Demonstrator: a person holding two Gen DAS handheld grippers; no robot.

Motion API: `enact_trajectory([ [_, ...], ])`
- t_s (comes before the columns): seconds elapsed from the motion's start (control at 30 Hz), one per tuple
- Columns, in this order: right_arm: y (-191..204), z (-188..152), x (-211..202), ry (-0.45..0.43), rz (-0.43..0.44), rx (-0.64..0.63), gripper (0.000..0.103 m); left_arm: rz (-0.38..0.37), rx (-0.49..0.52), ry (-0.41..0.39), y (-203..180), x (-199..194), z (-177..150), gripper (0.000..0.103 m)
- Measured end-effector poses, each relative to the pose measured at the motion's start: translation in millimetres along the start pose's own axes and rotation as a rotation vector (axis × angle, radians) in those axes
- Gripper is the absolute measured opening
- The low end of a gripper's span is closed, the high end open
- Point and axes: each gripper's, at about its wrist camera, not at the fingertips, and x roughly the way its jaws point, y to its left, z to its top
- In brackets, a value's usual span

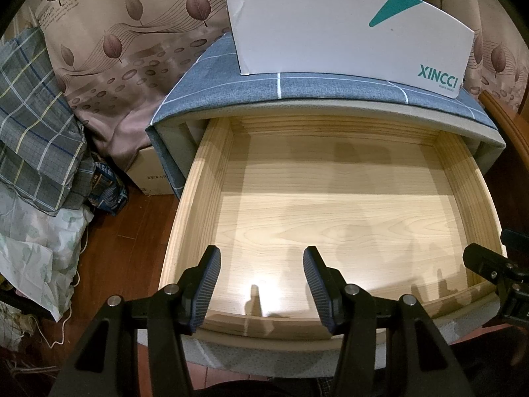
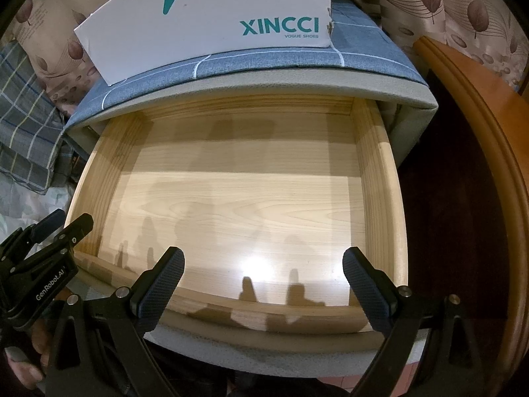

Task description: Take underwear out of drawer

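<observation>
Pale wood drawer point(image 1: 330, 205) sits pulled out mid-frame under the white XINCCI shoe box point(image 1: 347, 29), no underwear visible inside, while left gripper point(image 1: 262, 258) and right gripper point(image 2: 263, 258) both hover wide apart, holding nothing.

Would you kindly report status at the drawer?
Left gripper open, right gripper open, both empty. Pale wooden drawer pulled out, no underwear visible. Nothing obstructing.
</observation>
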Motion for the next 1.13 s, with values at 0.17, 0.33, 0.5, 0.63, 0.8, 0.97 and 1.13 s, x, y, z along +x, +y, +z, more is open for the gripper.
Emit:
enact_trajectory([
  [0.17,0.3,-0.1,-0.1,0.0,-0.002,-0.001,0.095,0.0,0.001,0.0,-0.2,0.0,-0.4,0.053],
  [0.33,0.2,-0.5,0.4,0.001,0.0,-0.007,0.095,0.001,0.002,0.0,-0.2,0.0,0.3,0.053],
  [0.5,0.0,0.0,0.4,0.001,0.003,-0.01,0.095,0.0,0.002,-0.001,-0.2,0.2,0.1,0.053],
  [0.63,0.0,0.0,0.5,0.001,0.003,-0.013,0.095,0.001,0.001,0.0,-0.4,0.2,0.3,0.053],
  [0.8,-0.4,0.1,0.5,0.001,0.003,-0.01,0.095,0.0,0.001,-0.001,-0.8,0.3,0.4,0.053],
  [0.97,-0.3,0.0,0.5,0.001,0.002,-0.011,0.095,-0.001,0.013,-0.014,-2.2,-2.1,2.4,0.053],
  [1.13,0.7,-0.8,0.2,0.003,0.0,-0.015,0.095,-0.005,0.012,-0.01,-1.4,-1.3,3.1,0.053],
])
